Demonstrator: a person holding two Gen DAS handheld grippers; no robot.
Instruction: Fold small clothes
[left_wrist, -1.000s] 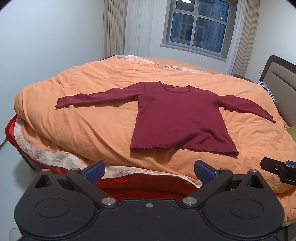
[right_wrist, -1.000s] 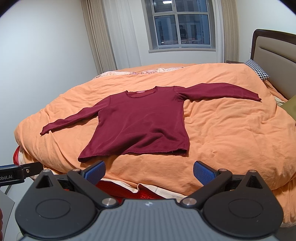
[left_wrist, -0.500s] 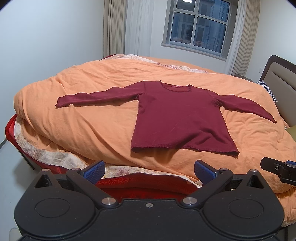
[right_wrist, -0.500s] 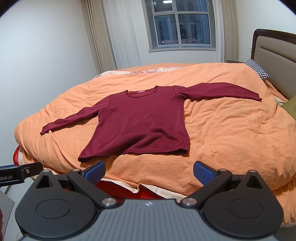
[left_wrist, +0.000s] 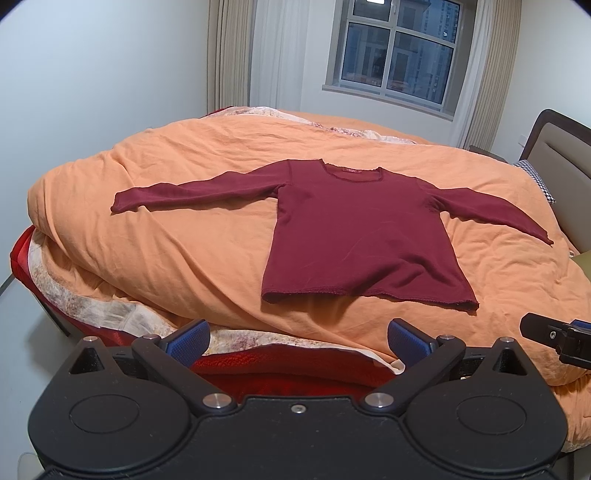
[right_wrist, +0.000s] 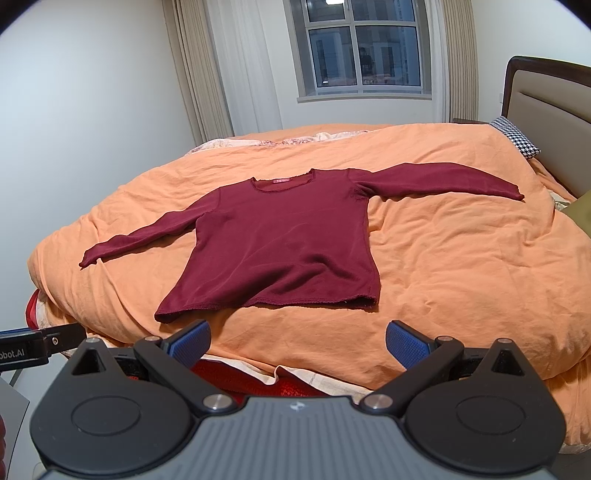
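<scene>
Maroon long-sleeved top (left_wrist: 364, 236) spread flat mid-duvet (left_wrist: 207, 251), sleeves out. Left gripper (left_wrist: 299, 338) and right gripper (right_wrist: 297, 338) spread wide, empty, short of the top's hem. Risk: pinching duvet along with hem, dragging both; thin sleeves bunching.

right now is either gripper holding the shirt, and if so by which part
Nothing is held. The left gripper and right gripper are both open and short of the maroon shirt, which lies flat on the orange duvet, untouched.
</scene>
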